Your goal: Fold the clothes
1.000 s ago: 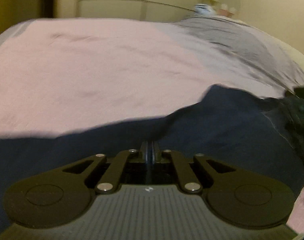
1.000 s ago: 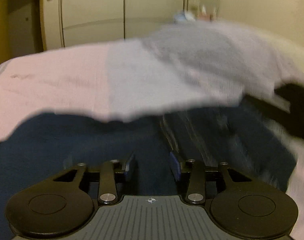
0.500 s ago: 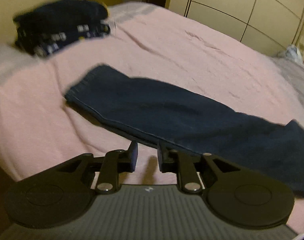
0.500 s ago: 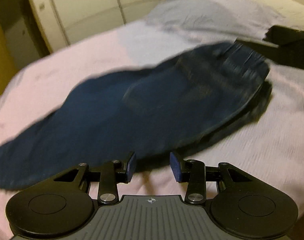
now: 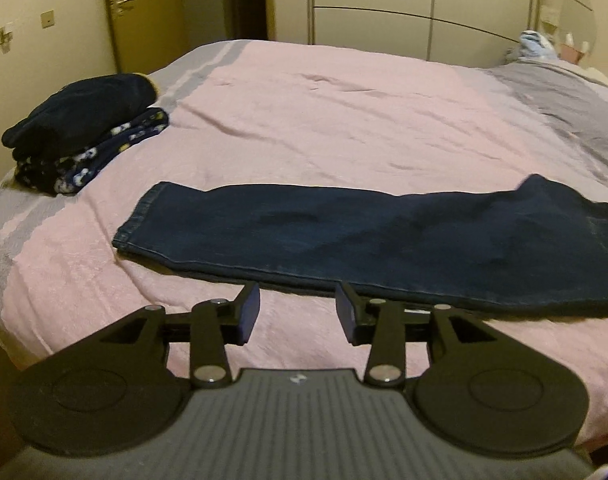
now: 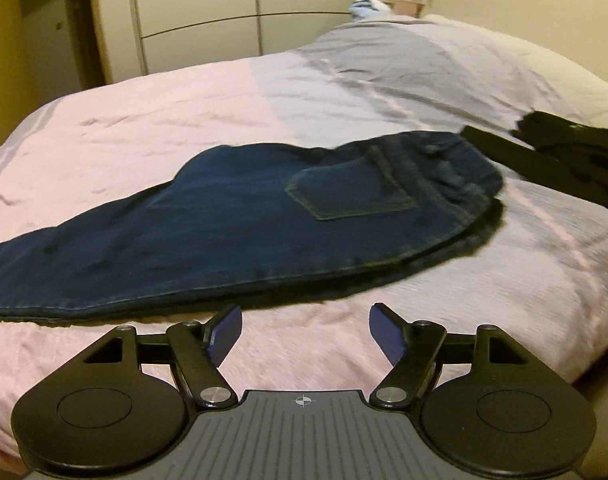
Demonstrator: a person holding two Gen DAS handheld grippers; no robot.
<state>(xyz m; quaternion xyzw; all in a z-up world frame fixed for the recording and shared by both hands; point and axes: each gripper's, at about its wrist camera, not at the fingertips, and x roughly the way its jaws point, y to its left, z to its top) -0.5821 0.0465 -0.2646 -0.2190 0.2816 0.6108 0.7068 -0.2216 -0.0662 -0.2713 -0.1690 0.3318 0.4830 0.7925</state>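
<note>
A pair of dark blue jeans [image 5: 344, 236] lies flat on the pink bedspread [image 5: 324, 120], folded lengthwise with one leg on the other. The leg hems point left in the left wrist view. The waist and a back pocket [image 6: 352, 192] show in the right wrist view. My left gripper [image 5: 297, 306] is open and empty, just in front of the jeans' near edge. My right gripper [image 6: 304, 326] is open wide and empty, a little short of the jeans' [image 6: 231, 232] near edge by the seat.
A stack of folded dark clothes [image 5: 83, 132] sits at the bed's left corner. A black garment [image 6: 564, 152] lies right of the jeans' waist. The bed's near edge is close below both grippers. Wardrobe doors [image 5: 424, 4] stand behind the bed.
Both grippers have pulled back from the jeans toward the bed's near edge. The left gripper, shut on the denim a second ago, has opened; the right has opened wider. The jeans now lie flat.
</note>
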